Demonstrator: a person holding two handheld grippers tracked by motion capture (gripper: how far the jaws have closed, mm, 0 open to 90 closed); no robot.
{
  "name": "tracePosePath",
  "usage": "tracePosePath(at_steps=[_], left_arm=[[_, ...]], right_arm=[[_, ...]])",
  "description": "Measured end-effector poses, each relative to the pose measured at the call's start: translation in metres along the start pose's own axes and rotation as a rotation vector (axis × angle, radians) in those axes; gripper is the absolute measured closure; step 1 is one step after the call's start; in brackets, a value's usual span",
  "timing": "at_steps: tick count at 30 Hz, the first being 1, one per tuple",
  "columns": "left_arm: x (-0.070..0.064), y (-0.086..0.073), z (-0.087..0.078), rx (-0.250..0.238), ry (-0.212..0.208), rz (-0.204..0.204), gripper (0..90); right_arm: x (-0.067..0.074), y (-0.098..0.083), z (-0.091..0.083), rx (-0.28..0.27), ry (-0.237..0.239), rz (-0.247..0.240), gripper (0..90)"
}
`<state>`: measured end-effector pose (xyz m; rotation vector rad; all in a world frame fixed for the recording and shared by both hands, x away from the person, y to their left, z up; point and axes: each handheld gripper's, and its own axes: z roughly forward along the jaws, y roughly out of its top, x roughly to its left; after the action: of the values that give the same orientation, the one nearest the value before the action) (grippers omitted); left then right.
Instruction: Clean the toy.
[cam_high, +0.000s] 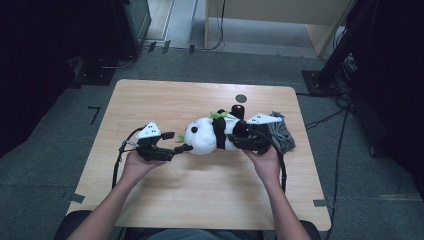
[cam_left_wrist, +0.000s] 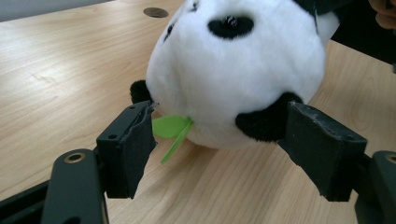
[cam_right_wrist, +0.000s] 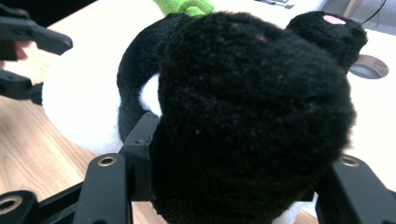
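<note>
1. Panda plush (cam_high: 212, 134) lies on its side near the middle of the tabletop (cam_high: 200, 195), head toward the person's left, legs toward the right, a green leaf (cam_left_wrist: 172, 127) at its mouth.
2. Left hand-held gripper (cam_high: 175, 142) is at the head: in the left gripper view its jaws stand apart on either side of the face, one pad by the leaf, the other against a black ear or paw. Whether they press I cannot tell; they look loose.
3. Right hand-held gripper (cam_high: 245, 139) is clamped on a black leg (cam_right_wrist: 252, 121); the plush bulges between its jaws.
4. Judged from this, the hold at the leg end is made, while the head end is only bracketed.
5. Left to do, apparently: close on the head and lift or move the toy. A grey cloth (cam_high: 282, 132) lies just beyond the right hand.
</note>
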<state>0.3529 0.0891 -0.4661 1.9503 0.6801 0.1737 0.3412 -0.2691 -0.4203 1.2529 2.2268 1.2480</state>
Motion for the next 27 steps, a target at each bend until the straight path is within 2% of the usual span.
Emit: tracePosePath(at_steps=[3,7,10,12,13,14,16,17,18,21,22,23,24,27], left_arm=[[-0.003,-0.001,-0.001,-0.011,-0.018,0.020,25.4],[-0.010,-0.003,0.001,-0.008,-0.032,0.063,25.4],[-0.011,-0.003,0.002,-0.011,-0.033,0.065,25.4],[-0.011,-0.004,0.004,-0.012,-0.033,0.063,25.4],[-0.010,-0.004,0.006,-0.016,-0.055,0.060,25.4],[-0.010,-0.004,0.006,-0.016,-0.055,0.060,25.4],[-0.014,-0.004,0.008,-0.033,-0.051,0.084,24.8],[-0.014,-0.004,0.008,-0.033,-0.051,0.084,21.6],[-0.015,-0.004,0.009,-0.043,-0.048,0.094,21.6],[-0.017,-0.006,0.012,-0.069,-0.014,0.129,6.4],[-0.017,-0.007,0.013,-0.078,-0.003,0.128,6.4],[-0.016,-0.009,0.015,-0.079,0.019,0.118,0.0],[-0.016,-0.009,0.016,-0.069,0.025,0.111,0.0],[-0.014,-0.011,0.017,-0.053,0.024,0.099,0.5]], right_arm=[[0.001,0.004,-0.004,-0.004,0.003,-0.002,42.1],[-0.005,0.007,-0.009,-0.013,-0.002,0.037,42.5],[-0.005,0.007,-0.010,-0.016,0.006,0.046,42.7],[0.000,0.008,-0.012,-0.029,0.032,0.054,42.7],[0.001,0.009,-0.012,-0.037,0.044,0.062,42.8],[0.003,0.010,-0.013,-0.043,0.054,0.074,42.9],[0.005,0.011,-0.013,-0.055,0.080,0.088,43.7],[0.006,0.011,-0.013,-0.052,0.094,0.094,44.2],[0.006,0.011,-0.013,-0.052,0.094,0.094,44.2],[0.017,0.010,-0.008,-0.047,0.140,0.092,45.9],[0.017,0.010,-0.008,-0.047,0.140,0.092,45.9],[0.025,0.010,-0.005,-0.046,0.171,0.073,46.4],[0.030,0.010,-0.003,-0.032,0.180,0.064,46.6],[0.036,0.010,-0.001,-0.029,0.170,0.040,47.0]])
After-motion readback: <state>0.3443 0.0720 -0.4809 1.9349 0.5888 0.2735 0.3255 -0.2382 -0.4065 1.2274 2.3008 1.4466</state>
